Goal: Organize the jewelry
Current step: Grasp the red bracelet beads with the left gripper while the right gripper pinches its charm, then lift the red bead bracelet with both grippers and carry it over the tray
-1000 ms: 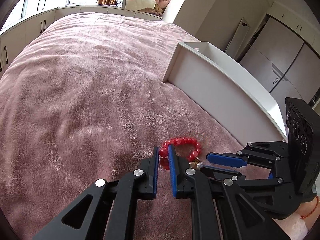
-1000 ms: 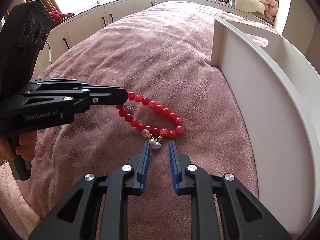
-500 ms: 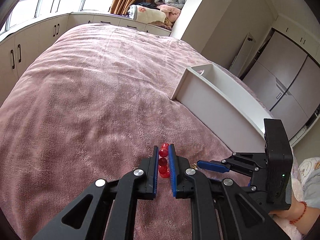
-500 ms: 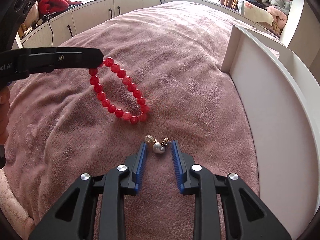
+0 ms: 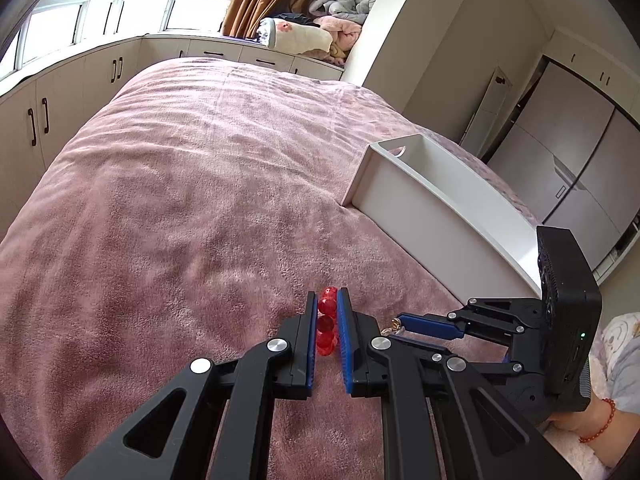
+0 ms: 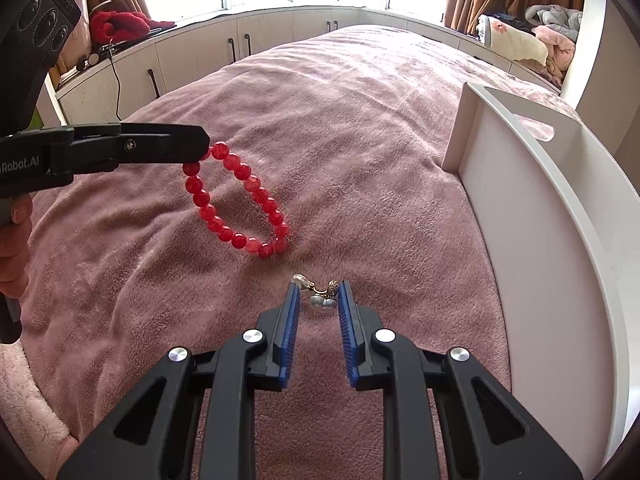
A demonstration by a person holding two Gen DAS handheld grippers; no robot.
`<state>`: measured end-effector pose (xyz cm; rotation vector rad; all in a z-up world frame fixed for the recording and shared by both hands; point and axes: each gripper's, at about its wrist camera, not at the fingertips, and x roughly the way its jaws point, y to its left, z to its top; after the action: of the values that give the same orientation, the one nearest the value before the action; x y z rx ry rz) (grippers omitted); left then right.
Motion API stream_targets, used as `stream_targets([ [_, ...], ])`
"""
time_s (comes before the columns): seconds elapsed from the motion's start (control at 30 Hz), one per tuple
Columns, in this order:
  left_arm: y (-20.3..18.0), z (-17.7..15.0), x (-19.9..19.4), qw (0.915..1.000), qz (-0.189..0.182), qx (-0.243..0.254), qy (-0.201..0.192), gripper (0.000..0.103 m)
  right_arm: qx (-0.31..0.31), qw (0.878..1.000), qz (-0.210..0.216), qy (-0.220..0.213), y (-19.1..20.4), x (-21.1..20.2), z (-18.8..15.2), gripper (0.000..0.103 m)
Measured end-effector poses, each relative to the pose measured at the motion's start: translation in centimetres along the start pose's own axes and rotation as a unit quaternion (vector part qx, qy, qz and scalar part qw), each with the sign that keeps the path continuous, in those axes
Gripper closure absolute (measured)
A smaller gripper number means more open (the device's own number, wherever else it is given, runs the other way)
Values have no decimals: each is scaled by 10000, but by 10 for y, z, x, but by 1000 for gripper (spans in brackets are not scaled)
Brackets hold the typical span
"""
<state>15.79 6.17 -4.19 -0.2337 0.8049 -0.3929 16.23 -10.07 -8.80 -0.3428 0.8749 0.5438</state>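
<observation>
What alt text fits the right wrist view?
The left tool holds a red bead bracelet above a pink blanket, while the open right tool straddles a small pearl earring beside a white tray.

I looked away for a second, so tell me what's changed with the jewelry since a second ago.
The left gripper, shut on the red bead bracelet, has lifted it off the pink plush blanket; it now hangs in the air, clear of the small gold and pearl earring. The right gripper stays open around that earring, still on the blanket. The white tray hasn't moved.
</observation>
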Motion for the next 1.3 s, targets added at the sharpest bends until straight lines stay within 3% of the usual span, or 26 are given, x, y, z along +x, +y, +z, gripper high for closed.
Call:
stream_targets([
  [0.37,-12,-1,-18,9982,544,231,95,88,373,9927,-48,-1149,-19,-60,12,83],
  [0.7,-48,32,-38,9955,760,561,29,88,506,9774,-380,-2015,-51,-124,12,83],
  [0.97,-92,74,-27,9952,601,772,92,88,729,9656,-692,-2400,-84,-153,2,83],
  [1.3,-159,124,5,9887,594,1339,323,88,1303,9532,-1068,-2510,-141,-164,-13,83],
])
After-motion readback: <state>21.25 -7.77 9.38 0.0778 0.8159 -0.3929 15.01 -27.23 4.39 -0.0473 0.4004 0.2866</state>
